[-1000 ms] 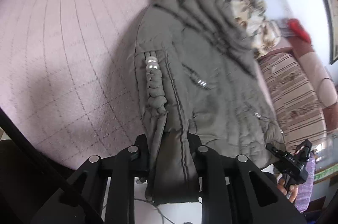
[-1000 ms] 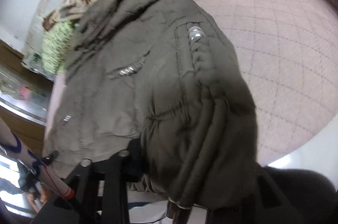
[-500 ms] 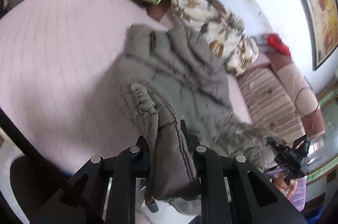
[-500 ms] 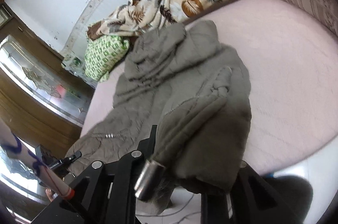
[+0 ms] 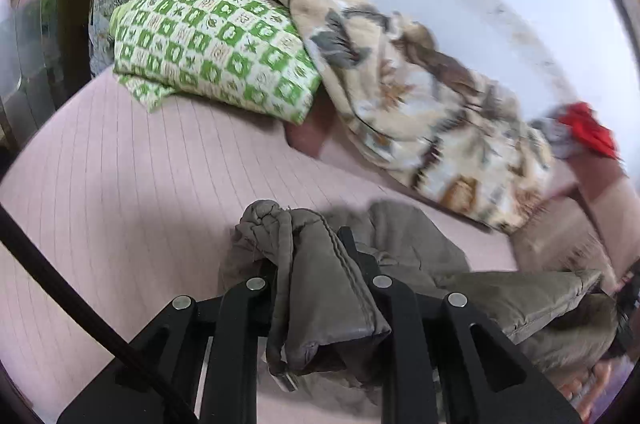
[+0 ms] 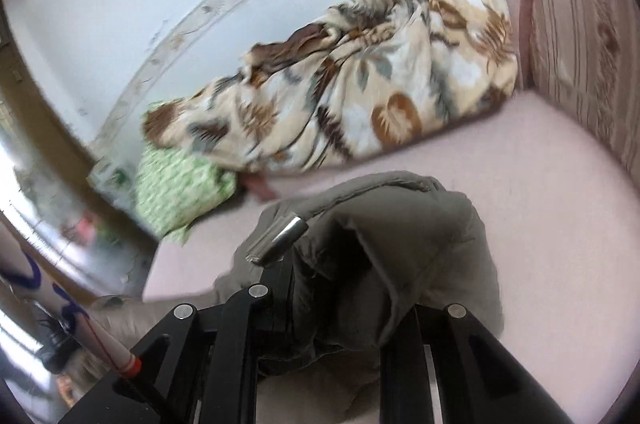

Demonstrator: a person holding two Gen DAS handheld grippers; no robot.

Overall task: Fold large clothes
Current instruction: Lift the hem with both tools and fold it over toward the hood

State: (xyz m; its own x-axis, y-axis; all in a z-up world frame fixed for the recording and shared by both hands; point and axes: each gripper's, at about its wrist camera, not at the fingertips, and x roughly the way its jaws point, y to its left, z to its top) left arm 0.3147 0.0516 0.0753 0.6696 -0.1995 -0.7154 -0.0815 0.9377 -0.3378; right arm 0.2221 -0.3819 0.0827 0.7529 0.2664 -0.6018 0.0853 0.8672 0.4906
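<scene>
A large olive-grey padded jacket [image 5: 416, 256] lies on the pink bedspread [image 5: 120, 191]. My left gripper [image 5: 310, 264] is shut on a bunched fold of the jacket and holds it raised, so the cloth drapes over the jaws. My right gripper [image 6: 344, 272] is shut on another thick fold of the jacket [image 6: 400, 248]; a silver cord end [image 6: 280, 238] sticks out beside its left finger. The rest of the jacket trails off to the right in the left wrist view and is mostly hidden below the grippers.
A green checked pillow [image 5: 212, 35] and a leaf-patterned blanket [image 5: 420, 95] lie at the head of the bed by the wall. A striped cushion [image 6: 584, 43] stands at the right. Something red [image 5: 588, 131] lies in the far corner. A wooden cabinet [image 6: 48, 127] stands left.
Both grippers have lifted and carried the jacket's lower end up toward the head of the bed. The flat-spread jacket has dropped out of view and the pillow and blanket now fill the frames.
</scene>
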